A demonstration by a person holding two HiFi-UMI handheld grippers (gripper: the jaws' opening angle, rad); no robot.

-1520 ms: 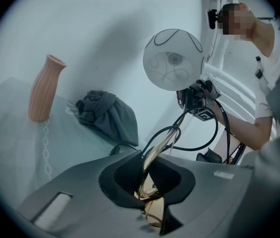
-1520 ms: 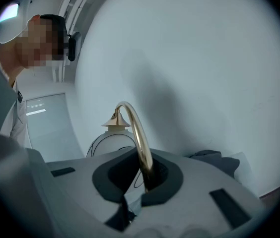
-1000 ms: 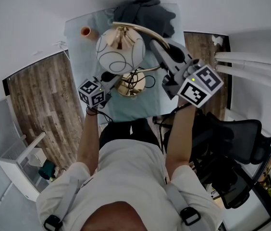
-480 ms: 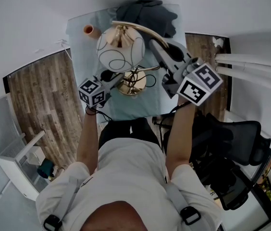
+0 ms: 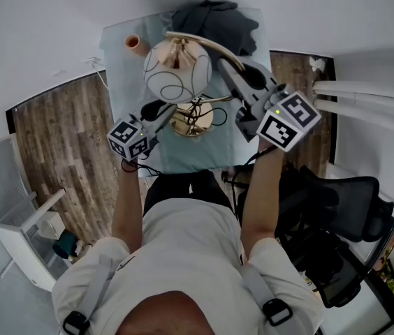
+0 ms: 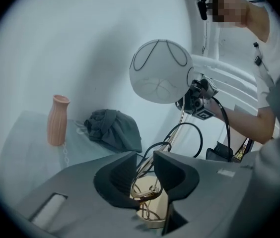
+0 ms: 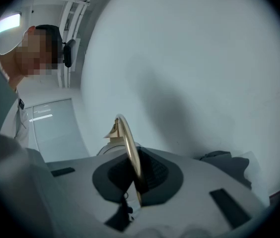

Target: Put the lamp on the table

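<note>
While right fingers [image 7: 156, 175] clamp lamp stem [image 7: 128, 143], base [image 5: 191, 121] seemingly touches table [image 5: 123, 68].

The white glass globe lamp shade [image 5: 177, 72] carries thin dark looping lines, and its curved metal lamp arm [image 5: 200, 40] and round lamp base [image 5: 191, 121], at six o'clock from the shade in the head view, are shiny gold with a black cord [image 6: 189, 123] looped beside them. The smooth table top [image 5: 127, 68] is pale blue-green, the ribbed vase [image 5: 133, 42] at eleven o'clock from the shade plain peach-pink, and the crumpled cloth [image 5: 218, 23] at one o'clock dark grey. The plank floor [image 5: 57, 152] at the table's nine o'clock is brown with streaked wood grain.
</note>
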